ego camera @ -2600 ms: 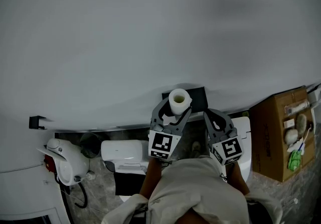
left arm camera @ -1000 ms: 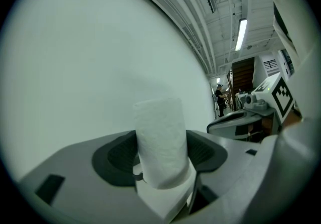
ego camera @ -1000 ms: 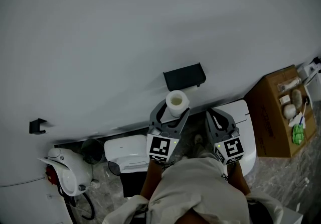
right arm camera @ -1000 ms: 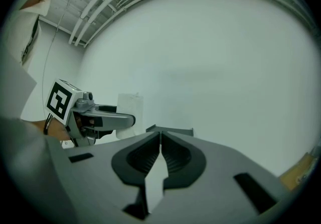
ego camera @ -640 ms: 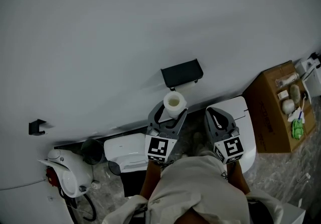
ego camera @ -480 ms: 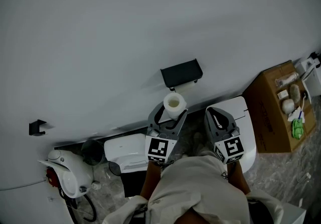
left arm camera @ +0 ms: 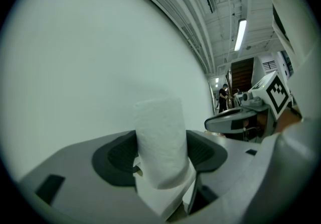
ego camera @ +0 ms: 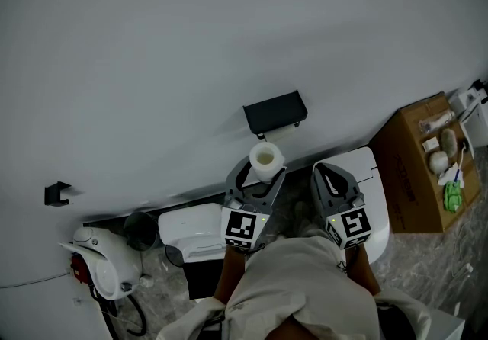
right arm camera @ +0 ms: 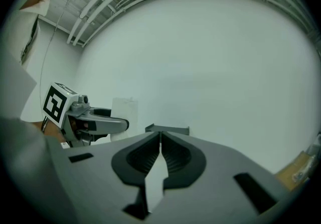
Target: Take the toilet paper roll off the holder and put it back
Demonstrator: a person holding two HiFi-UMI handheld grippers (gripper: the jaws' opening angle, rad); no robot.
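Note:
A white toilet paper roll stands upright between the jaws of my left gripper, which is shut on it. The roll hangs just below and in front of the black wall holder, apart from it. In the left gripper view the roll fills the gap between the dark pads, a loose sheet drooping under it. My right gripper is beside it on the right, shut with nothing in it. In the right gripper view its pads meet, with the holder straight ahead and the roll at the left.
A white toilet stands under the right gripper. An open cardboard box of small items is at the right. A white bin and a white appliance stand at the lower left. A small black hook is on the wall.
Earlier the roll overlapped the holder; now it sits lower, clear of it, in the left gripper. Over the last half second hardly anything moves.

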